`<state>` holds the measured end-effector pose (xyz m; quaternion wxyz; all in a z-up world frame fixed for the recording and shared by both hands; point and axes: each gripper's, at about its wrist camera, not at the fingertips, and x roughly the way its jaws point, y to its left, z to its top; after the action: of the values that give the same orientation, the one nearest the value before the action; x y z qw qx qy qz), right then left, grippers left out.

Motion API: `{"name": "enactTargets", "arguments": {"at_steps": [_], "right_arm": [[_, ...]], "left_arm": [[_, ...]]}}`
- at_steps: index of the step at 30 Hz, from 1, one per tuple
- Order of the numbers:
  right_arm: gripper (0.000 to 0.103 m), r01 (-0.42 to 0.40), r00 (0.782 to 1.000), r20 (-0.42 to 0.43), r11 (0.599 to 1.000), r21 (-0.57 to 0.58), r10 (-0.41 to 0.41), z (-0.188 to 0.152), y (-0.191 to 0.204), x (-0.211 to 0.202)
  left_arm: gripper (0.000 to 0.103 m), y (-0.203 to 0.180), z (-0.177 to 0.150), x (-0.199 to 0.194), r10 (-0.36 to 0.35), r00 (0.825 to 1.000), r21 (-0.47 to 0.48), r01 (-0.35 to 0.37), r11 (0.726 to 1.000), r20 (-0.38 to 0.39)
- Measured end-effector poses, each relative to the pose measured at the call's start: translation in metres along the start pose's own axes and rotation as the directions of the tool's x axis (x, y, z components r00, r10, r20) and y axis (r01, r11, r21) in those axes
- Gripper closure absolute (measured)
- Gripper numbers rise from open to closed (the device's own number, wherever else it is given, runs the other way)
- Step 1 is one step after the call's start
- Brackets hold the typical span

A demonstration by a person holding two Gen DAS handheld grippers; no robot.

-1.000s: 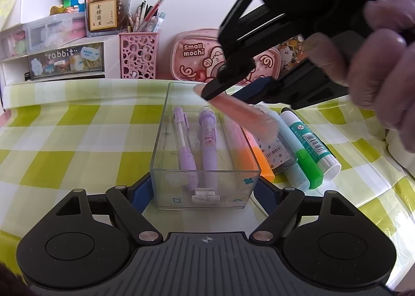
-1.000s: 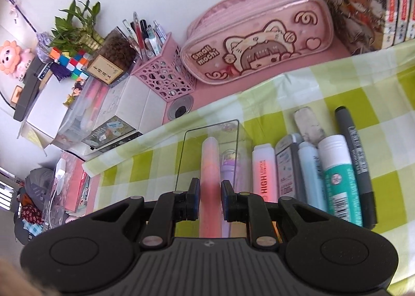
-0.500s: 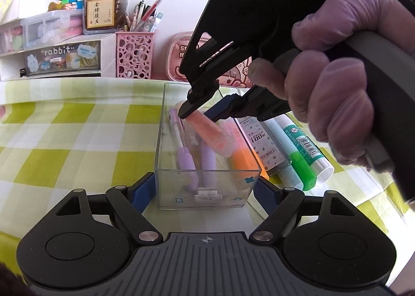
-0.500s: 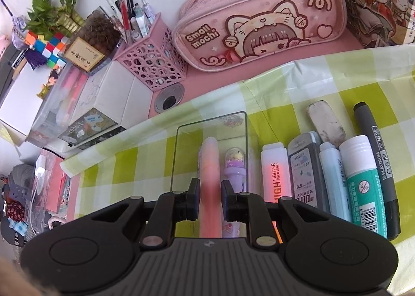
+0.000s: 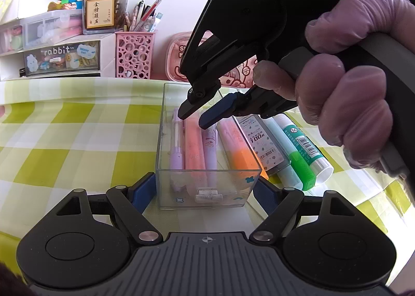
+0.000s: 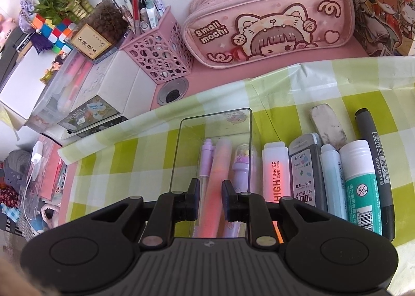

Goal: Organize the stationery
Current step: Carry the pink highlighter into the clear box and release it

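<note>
A clear plastic box [image 5: 207, 192] stands on the green-checked cloth, and my left gripper [image 5: 206, 191] holds it by its near end, a finger on each side wall. Inside lie a purple pen [image 5: 175, 145], a pink-orange pen [image 5: 194, 148] and a lilac pen [image 5: 210, 150]. My right gripper [image 5: 197, 115] hovers over the box, open, just above the pink-orange pen [image 6: 219, 166], which lies free between its fingers. The box also shows in the right wrist view [image 6: 181, 145].
Right of the box lie an orange highlighter [image 6: 275, 166], a lead case [image 6: 304, 166], a pale blue stick [image 6: 333, 174], a glue stick [image 6: 361, 179], a black marker [image 6: 374, 150] and an eraser [image 6: 328, 126]. A pink pencil case [image 6: 269, 18] and pink pen cup [image 6: 158, 55] stand behind.
My right gripper came down over the box with the pink-orange pen, opened and let it go. The pen now lies in the box between the two purple pens.
</note>
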<state>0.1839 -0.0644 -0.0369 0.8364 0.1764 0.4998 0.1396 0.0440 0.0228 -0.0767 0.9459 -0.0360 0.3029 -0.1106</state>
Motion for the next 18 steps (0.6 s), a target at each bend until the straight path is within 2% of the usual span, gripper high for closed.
{"name": "enactTargets", "arguments": {"at_steps": [12, 18], "right_arm": [[0.069, 0.079, 0.997, 0.01, 0.981, -0.179, -0.079, -0.008, 0.02, 0.012], [0.068, -0.035, 0.999, 0.023, 0.989, -0.144, 0.039, -0.006, 0.013, -0.01]], "left_arm": [[0.025, 0.0, 0.0, 0.0, 0.001, 1.0, 0.001, -0.001, 1.0, -0.001], [0.025, 0.0, 0.0, 0.0, 0.001, 1.0, 0.001, -0.001, 1.0, 0.0]]}}
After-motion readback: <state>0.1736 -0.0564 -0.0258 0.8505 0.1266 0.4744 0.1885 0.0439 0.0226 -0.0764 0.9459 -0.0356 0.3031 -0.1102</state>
